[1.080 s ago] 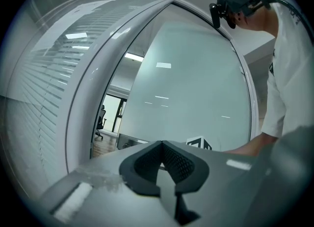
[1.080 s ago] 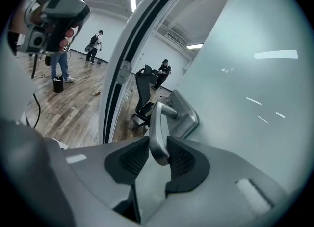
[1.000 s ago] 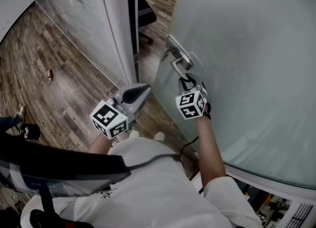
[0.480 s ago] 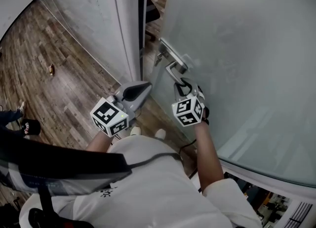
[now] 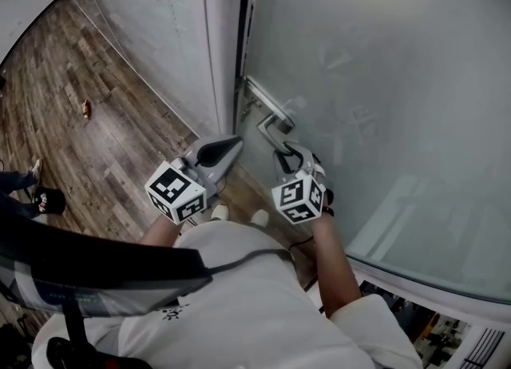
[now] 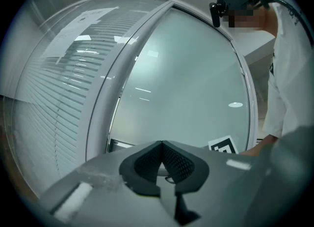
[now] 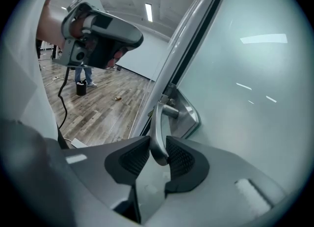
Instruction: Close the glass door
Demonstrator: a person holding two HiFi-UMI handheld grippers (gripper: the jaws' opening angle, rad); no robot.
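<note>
Door: glass door, frosted, swung nearly to the door frame; only a thin dark slit shows betw. door edge and frame in head view.
Handle: metal lever handle on a plate near the door's free edge, lever hanging down toward the person.
R tool: right gripper clamped on the handle's lower end, one pad pressed to each side of the lever; angled downward, arm stretched fwd.
L tool: left gripper closed, pads meeting at the tips, nothing betw. them; held level in front of the body, near the frame, touching neither door nor frame as far as I can tell.
Done: handle caught, door brought most of the way round (judged from the slit).
Left to do: prob. the last bit of swing until the edge seats in the frame and latches, then let go. Can't tell from here if the latch has met yet.
Writing: no brand or readable text anywhere. Only black-and-white square patterns on the marker cubes. Pale sheets on the slatted glass panel in left gripper view, print too small to read.
</note>
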